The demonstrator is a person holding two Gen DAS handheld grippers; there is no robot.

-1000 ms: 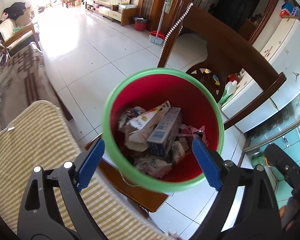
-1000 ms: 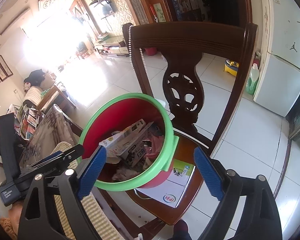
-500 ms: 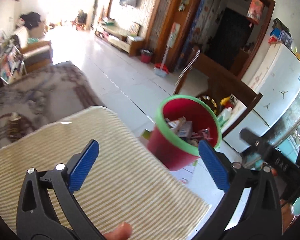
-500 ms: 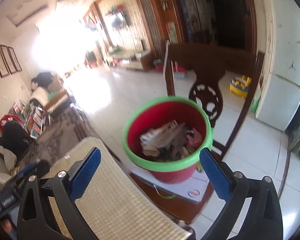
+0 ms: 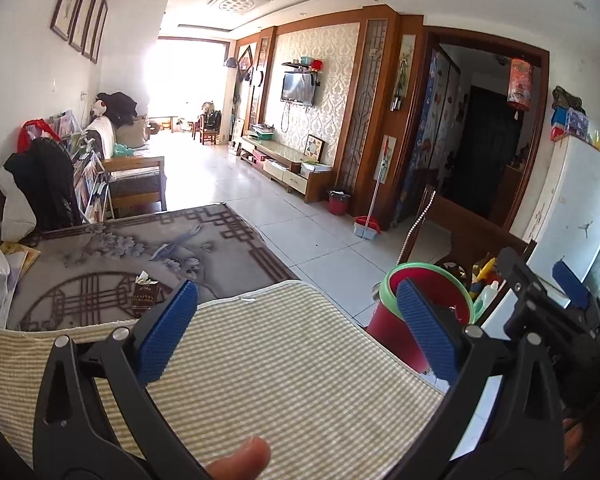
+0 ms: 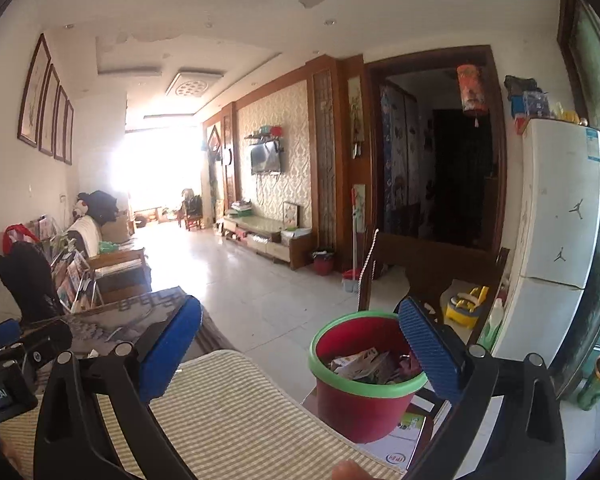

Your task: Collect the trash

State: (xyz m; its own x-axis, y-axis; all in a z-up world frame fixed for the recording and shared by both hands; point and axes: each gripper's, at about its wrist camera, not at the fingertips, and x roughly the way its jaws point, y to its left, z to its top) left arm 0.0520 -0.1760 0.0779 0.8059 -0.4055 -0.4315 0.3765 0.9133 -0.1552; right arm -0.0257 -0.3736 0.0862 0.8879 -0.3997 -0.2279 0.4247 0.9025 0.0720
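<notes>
A red trash bucket with a green rim (image 6: 364,384) stands on a wooden chair seat past the table's right edge; cartons and wrappers (image 6: 364,366) lie inside. In the left wrist view the bucket (image 5: 384,320) is partly behind my right finger. My left gripper (image 5: 300,334) is open and empty above the striped mat (image 5: 284,376). My right gripper (image 6: 300,350) is open and empty, above the mat's (image 6: 220,412) right end. The right gripper's body shows in the left view (image 5: 548,312).
A grey patterned tablecloth (image 5: 100,256) lies beyond the mat with a brown tissue box (image 5: 145,295) on it. A white fridge (image 6: 556,232) stands at right. The chair back (image 6: 432,268) rises behind the bucket. Paper (image 6: 400,446) lies under the bucket.
Both grippers have pulled back and tilted up from the bucket. It went from filling the views to sitting small at the lower right. The room now shows.
</notes>
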